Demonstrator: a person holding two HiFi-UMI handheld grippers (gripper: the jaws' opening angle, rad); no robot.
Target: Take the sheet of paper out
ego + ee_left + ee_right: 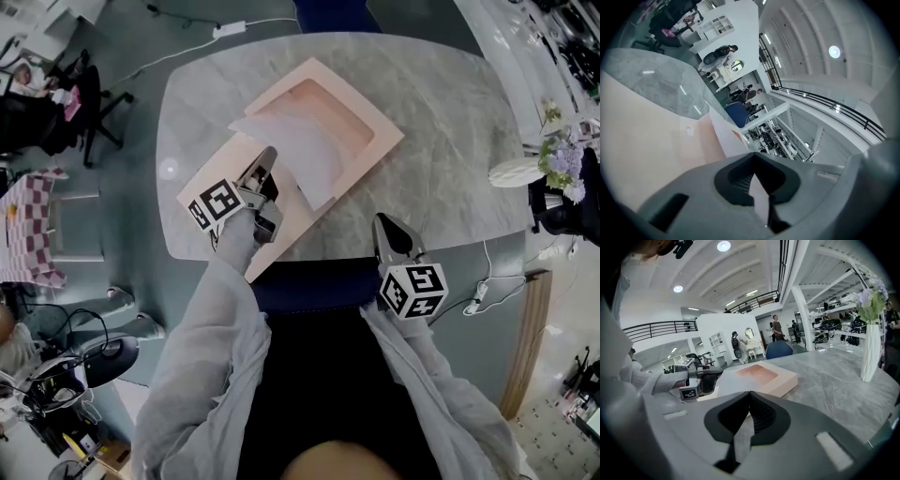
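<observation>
The left claw point(270, 164) is pinching the near-left edge of the paper point(302, 150) with its jaws fully closed. The paper is lying over the box point(380, 131) on the counter point(450, 112) and spreading from that claw toward 1 o'clock, its long axis seemingly running from 10 to 4 o'clock. The right claw point(382, 225) is hovering at the counter's 6 o'clock edge, closed on nothing and well apart from the paper.

Left gripper point(268, 157) pinching sheet of paper point(302, 150) over pink box point(380, 131), marble table point(450, 103)
</observation>
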